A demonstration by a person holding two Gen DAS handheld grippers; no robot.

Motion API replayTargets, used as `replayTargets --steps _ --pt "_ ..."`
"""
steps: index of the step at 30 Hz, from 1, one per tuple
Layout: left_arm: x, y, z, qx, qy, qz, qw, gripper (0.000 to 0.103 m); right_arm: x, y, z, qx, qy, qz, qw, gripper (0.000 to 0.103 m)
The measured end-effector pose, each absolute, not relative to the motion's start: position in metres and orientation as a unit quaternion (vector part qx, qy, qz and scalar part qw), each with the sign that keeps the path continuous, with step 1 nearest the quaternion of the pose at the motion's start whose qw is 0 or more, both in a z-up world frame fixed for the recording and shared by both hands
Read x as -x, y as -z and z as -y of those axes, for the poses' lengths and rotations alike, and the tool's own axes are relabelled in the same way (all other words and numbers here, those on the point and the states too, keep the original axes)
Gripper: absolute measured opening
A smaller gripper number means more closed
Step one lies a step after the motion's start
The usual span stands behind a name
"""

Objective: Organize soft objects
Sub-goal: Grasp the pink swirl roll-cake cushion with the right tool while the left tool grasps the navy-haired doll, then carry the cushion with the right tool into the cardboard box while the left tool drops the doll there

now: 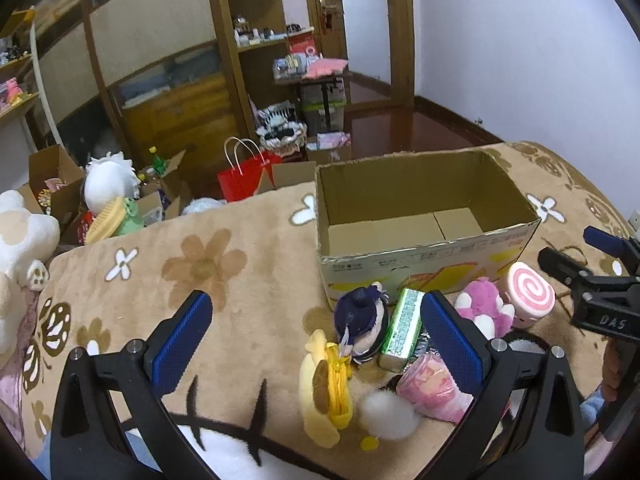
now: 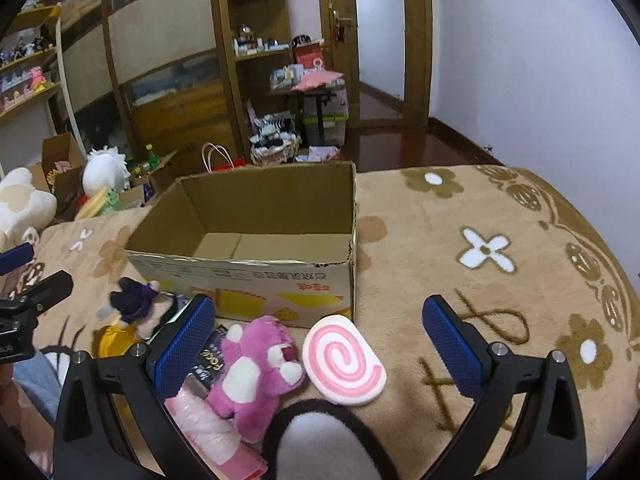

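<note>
Nearest the right gripper [image 2: 318, 354], between its 2 wide-spread, empty blue-padded fingers, lie the fuzzy pink plush bear [image 2: 256, 364] and the flat pink-and-white spiral swirl cushion [image 2: 344, 362], the bear toward the left finger. The bear's long axis runs roughly along the reach, head toward the box. The left gripper [image 1: 316, 344], equally wide and empty, frames a yellow plush toy [image 1: 324, 388] and green wrapped packet [image 1: 402, 330]. Just beyond both, the open brown cardboard box [image 2: 256, 280] stands empty. The right hand seems nearer the bear.
</note>
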State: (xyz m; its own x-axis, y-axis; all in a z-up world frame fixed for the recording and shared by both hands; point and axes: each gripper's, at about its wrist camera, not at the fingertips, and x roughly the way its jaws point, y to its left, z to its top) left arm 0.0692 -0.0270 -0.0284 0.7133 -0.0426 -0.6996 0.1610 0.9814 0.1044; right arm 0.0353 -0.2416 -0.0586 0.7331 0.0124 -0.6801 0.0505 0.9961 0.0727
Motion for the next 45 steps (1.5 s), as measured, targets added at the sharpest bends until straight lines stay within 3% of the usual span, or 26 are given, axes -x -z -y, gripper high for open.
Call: replayTargets --steps 20,23,26,28,29,36,40,45 --pt "-0.119 0.093 0.033 -0.06 0.044 -0.478 0.875 0.103 -0.068 0.116 0.267 -0.079 0.031 -0.447 0.891 0.103" --pt "-0.121 0.099 0.035 -0.063 0.048 -0.486 0.871 0.096 -0.07 0.121 0.27 -0.088 0.034 -0.456 0.885 0.102" --pt "-0.124 0.105 0.036 -0.062 0.054 -0.497 0.864 0.087 -0.072 0.129 0.274 -0.096 0.033 -0.47 0.877 0.095" --pt "-0.125 0.108 0.036 -0.059 0.057 -0.501 0.862 0.079 -0.074 0.135 0.275 -0.096 0.034 -0.48 0.871 0.082" --pt "-0.125 0.108 0.036 -0.056 0.058 -0.502 0.861 0.075 -0.075 0.137 0.275 -0.099 0.032 -0.483 0.869 0.081" --pt "-0.126 0.11 0.034 -0.04 0.079 -0.504 0.859 0.031 -0.077 0.141 0.268 -0.103 -0.001 -0.487 0.867 0.044" --pt "-0.12 0.105 0.039 -0.057 0.082 -0.488 0.867 0.029 -0.077 0.139 0.265 -0.1 -0.005 -0.486 0.868 0.034" --pt "-0.11 0.09 0.039 -0.058 0.084 -0.458 0.883 0.028 -0.072 0.132 0.265 -0.105 -0.004 -0.481 0.87 0.03"
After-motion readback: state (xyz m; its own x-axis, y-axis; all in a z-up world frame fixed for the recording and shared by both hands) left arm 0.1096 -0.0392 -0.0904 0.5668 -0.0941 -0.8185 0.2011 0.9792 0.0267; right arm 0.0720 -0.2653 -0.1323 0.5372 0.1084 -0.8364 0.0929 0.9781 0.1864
